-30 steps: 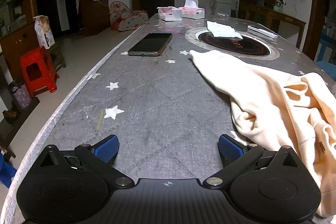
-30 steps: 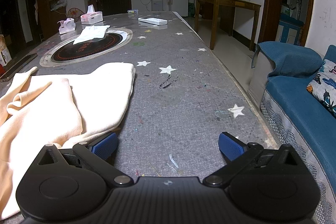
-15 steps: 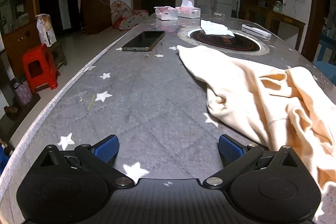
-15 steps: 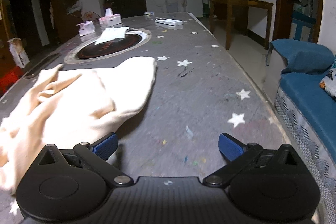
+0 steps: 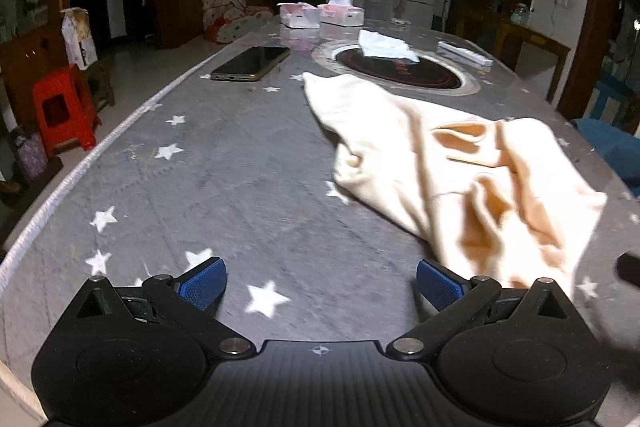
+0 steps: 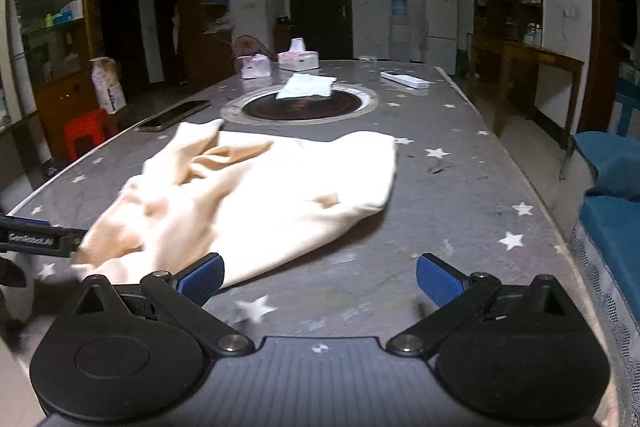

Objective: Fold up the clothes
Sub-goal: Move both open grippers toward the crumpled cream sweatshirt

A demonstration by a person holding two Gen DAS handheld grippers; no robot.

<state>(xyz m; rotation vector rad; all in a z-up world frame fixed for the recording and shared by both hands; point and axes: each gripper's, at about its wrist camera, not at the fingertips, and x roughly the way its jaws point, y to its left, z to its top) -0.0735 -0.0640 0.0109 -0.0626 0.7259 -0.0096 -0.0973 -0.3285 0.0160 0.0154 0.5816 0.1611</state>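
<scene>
A cream garment (image 5: 452, 163) lies crumpled on the grey star-patterned table (image 5: 224, 163); it also shows in the right wrist view (image 6: 260, 195). My left gripper (image 5: 320, 285) is open and empty above the table's near end, with the garment ahead to its right. My right gripper (image 6: 320, 279) is open and empty, with the garment's near edge just ahead of its left fingertip (image 6: 202, 277). The left gripper's finger (image 6: 36, 237) shows at the left edge of the right wrist view, beside the garment.
A phone (image 5: 252, 63), two tissue boxes (image 5: 322, 14), a white cloth (image 5: 386, 45) on a round inset hob (image 5: 400, 69) and a remote (image 6: 404, 79) sit at the far end. A red stool (image 5: 62, 107) stands left; a blue sofa (image 6: 612, 203) right.
Both grippers have pulled back toward the near end of the table and risen. The garment now lies farther ahead and more bunched. Both stay open.
</scene>
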